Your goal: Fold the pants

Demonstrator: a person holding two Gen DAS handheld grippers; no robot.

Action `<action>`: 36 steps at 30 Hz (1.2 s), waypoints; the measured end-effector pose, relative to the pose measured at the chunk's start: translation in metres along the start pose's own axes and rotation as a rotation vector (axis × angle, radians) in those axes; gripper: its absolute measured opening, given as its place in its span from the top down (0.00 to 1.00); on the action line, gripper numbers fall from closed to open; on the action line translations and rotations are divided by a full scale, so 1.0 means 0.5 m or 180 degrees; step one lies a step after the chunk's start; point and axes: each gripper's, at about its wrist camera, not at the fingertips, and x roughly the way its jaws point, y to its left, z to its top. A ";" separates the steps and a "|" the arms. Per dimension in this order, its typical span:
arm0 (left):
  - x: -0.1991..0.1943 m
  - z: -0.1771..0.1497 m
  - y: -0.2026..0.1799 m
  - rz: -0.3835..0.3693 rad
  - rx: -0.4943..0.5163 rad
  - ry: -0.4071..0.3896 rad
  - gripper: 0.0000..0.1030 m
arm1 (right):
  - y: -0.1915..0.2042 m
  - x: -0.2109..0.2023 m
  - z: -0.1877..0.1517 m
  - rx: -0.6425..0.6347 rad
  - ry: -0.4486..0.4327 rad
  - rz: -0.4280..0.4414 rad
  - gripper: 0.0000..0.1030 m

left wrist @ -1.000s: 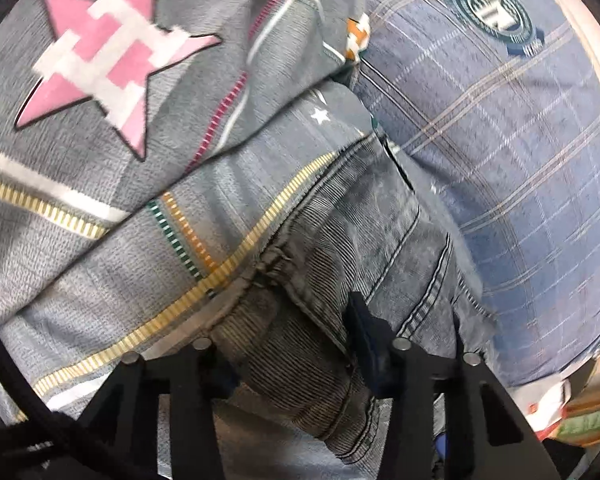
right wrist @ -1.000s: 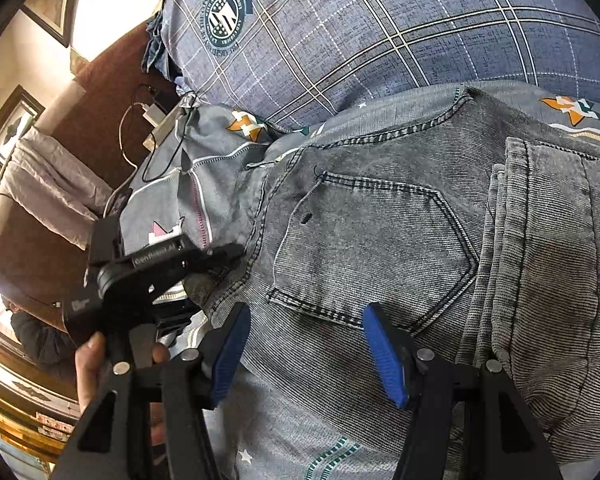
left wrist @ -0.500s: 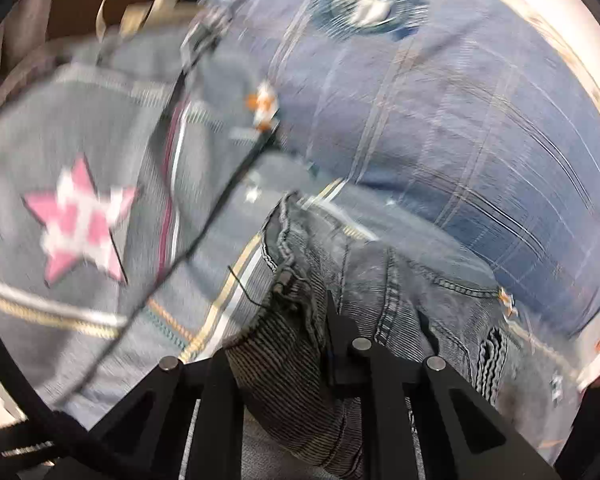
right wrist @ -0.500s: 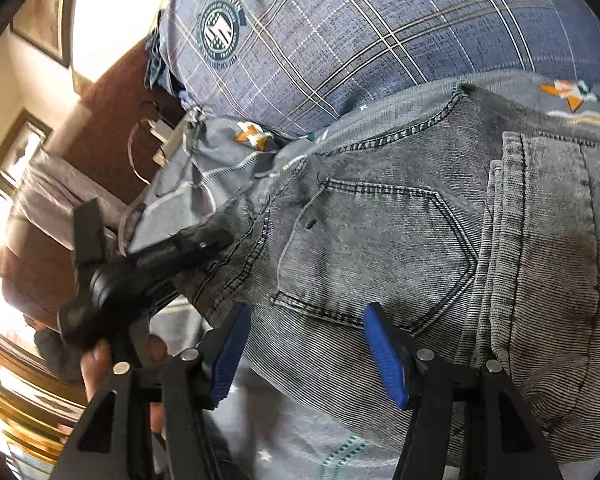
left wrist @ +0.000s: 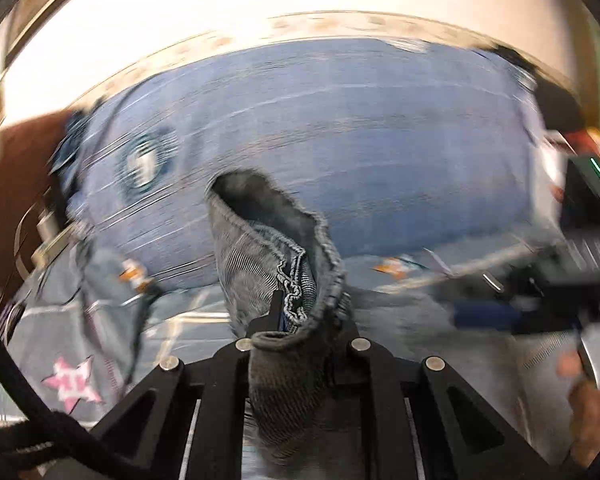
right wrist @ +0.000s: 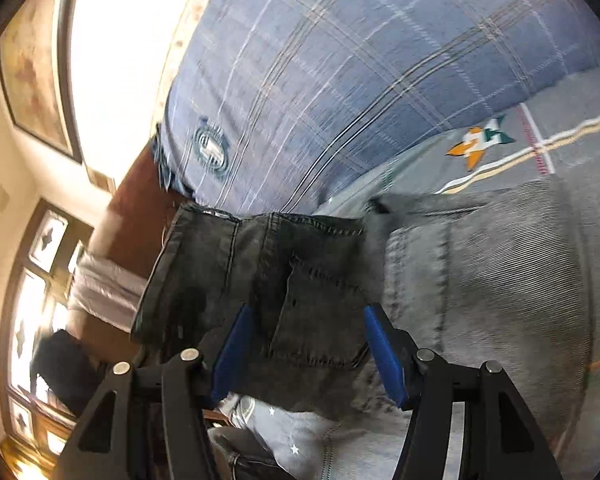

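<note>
The grey denim pants (right wrist: pixel 480 280) lie across the bed. My left gripper (left wrist: pixel 308 316) is shut on a bunched edge of the pants (left wrist: pixel 268 232) and holds it up off the bed; that raised part hangs dark at the left of the right wrist view (right wrist: pixel 240 268). My right gripper (right wrist: pixel 308 352) is open, its blue pads (right wrist: pixel 236 352) standing either side of the back pocket without pressing it. It also shows blurred at the right of the left wrist view (left wrist: pixel 500 312), with a hand (left wrist: pixel 588 404) behind it.
A blue plaid pillow (right wrist: pixel 340 80) lies just behind the pants. The pants rest on a grey bedspread (right wrist: pixel 572 148) with star prints. A brown headboard (left wrist: pixel 4 184) and a cable (left wrist: pixel 44 232) are to the left. A window (right wrist: pixel 32 300) and a framed picture (right wrist: pixel 32 72) are on the wall.
My left gripper closed on the pants' edge, then rolled and lifted it off the bed. My right gripper shifted over the pocket, still open.
</note>
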 end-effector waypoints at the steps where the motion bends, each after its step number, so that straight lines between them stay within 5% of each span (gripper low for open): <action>1: 0.007 -0.007 -0.029 -0.0055 0.0083 0.0028 0.85 | -0.010 -0.008 0.008 0.0034 -0.0005 0.0032 0.39; 6: 0.063 -0.043 -0.150 -0.0318 0.0458 0.0292 0.86 | -0.077 -0.037 0.052 0.0274 0.0018 0.0079 0.31; 9: 0.076 -0.057 -0.188 -0.0291 0.0661 0.0324 0.86 | -0.087 -0.018 0.071 0.0243 0.0272 0.0147 0.31; 12: 0.080 -0.058 -0.203 -0.0296 0.0735 0.0342 0.86 | -0.106 0.014 0.080 0.0250 0.0360 -0.0085 0.32; 13: 0.077 -0.051 -0.204 -0.0312 0.0720 0.0333 0.86 | -0.111 0.022 0.081 0.0243 0.0361 -0.0188 0.36; 15: 0.059 -0.027 -0.194 -0.0479 0.0645 0.0255 0.86 | -0.135 0.027 0.090 0.0300 0.0436 -0.0438 0.66; 17: 0.038 -0.017 -0.194 -0.0633 0.0612 0.0173 0.86 | -0.145 0.003 0.095 0.0411 0.0406 -0.0306 0.85; 20: 0.042 -0.013 -0.225 -0.0730 0.0790 0.0195 0.84 | -0.116 -0.057 0.102 0.0156 0.0199 -0.0332 0.89; 23: 0.119 -0.047 -0.252 -0.0925 0.0933 0.0693 0.79 | -0.144 -0.067 0.113 0.0117 0.0144 -0.0772 0.89; 25: 0.144 -0.062 -0.232 -0.1242 0.0767 0.1047 0.77 | -0.209 -0.056 0.108 0.0538 0.0215 -0.1066 0.89; 27: 0.111 -0.055 -0.181 -0.1582 0.0474 0.0964 0.70 | -0.257 -0.058 0.099 0.0883 0.0290 -0.1180 0.89; 29: 0.072 -0.040 -0.128 -0.1780 0.0257 0.0873 0.48 | -0.271 -0.074 0.097 0.0996 0.0269 -0.1037 0.87; 30: 0.052 -0.030 -0.098 -0.1832 0.0139 0.0819 0.44 | -0.263 -0.084 0.101 0.0950 0.0202 -0.1034 0.87; 36: -0.008 0.000 0.020 -0.1546 -0.0220 0.0541 0.32 | -0.167 -0.126 0.093 0.0491 -0.0079 -0.0775 0.86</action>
